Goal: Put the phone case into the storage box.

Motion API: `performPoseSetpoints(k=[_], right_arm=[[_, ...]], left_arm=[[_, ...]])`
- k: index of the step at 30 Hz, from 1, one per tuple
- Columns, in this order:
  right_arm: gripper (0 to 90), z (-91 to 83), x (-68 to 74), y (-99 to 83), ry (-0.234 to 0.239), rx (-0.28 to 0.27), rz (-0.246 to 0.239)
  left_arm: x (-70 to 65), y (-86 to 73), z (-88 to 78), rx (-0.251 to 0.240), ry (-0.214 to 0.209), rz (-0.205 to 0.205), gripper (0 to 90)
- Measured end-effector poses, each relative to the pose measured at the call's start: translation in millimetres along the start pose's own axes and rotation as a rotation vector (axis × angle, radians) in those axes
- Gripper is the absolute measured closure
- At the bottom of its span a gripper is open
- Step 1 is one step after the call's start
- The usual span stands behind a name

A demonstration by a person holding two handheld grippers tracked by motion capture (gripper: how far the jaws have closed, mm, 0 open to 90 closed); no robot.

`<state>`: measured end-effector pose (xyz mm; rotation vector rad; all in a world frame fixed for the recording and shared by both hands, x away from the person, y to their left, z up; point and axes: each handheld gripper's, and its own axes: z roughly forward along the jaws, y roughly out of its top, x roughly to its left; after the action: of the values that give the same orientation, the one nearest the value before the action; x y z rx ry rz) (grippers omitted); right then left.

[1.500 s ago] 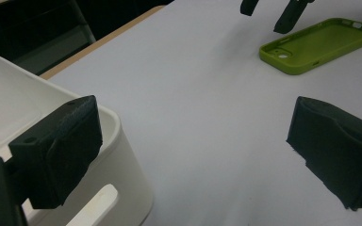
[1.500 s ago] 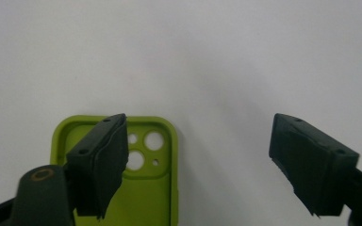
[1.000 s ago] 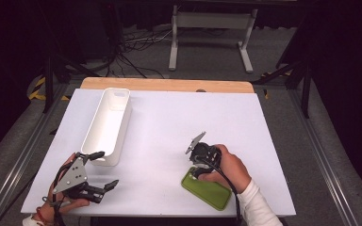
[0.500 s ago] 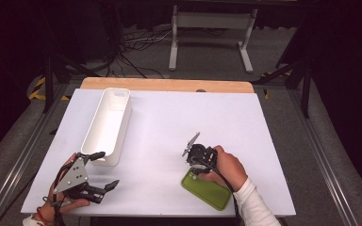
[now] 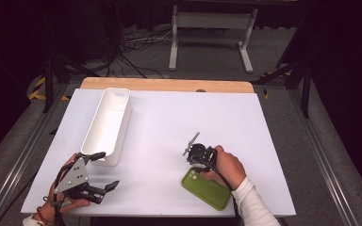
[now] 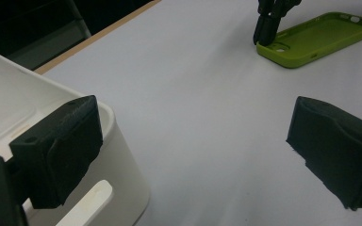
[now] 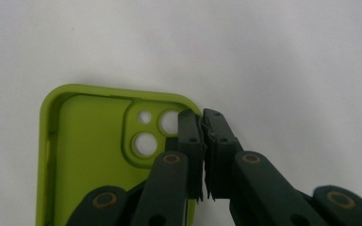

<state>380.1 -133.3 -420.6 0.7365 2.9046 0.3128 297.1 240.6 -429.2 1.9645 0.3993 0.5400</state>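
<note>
1. Right gripper [image 7: 202, 141]: jaws have just been closing and now pinch the side wall of the green phone case [image 7: 89, 155] at its camera-cutout corner, one jaw inside, one outside; probably the easiest edge to lift it by.
2. Left gripper [image 6: 193, 141]: jaws wide apart, holding nothing, parked near the table's front-left corner beside the white bin [image 6: 122, 155].
3. Phone case [image 5: 206, 188]: lies flat, open side up, near the table's [image 5: 169, 122] front edge, right of centre. Soft-looking matte silicone, rounded corners.
4. Bin [image 5: 107, 126]: long, smooth white plastic, rounded rim, near the left edge; likely the destination.
</note>
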Motion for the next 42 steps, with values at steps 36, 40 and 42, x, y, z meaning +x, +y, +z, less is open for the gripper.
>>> performPoseSetpoints(k=[36, 40, 42], right_arm=[[88.3, -46.6, -2.5, -29.5, -0.191, -0.456, 0.089], [88.3, -54.2, -1.6, -31.4, -0.229, -0.55, 0.114], [88.3, -57.6, -1.3, -32.7, -0.24, -0.594, 0.125]], left_arm=[[-0.5, 0.4, -0.9, -0.004, 0.006, -0.01, 4.8], [-0.4, 0.9, -1.2, -0.007, 0.007, -0.012, 4.8], [0.3, 1.0, -1.9, -0.006, 0.009, -0.012, 4.9]])
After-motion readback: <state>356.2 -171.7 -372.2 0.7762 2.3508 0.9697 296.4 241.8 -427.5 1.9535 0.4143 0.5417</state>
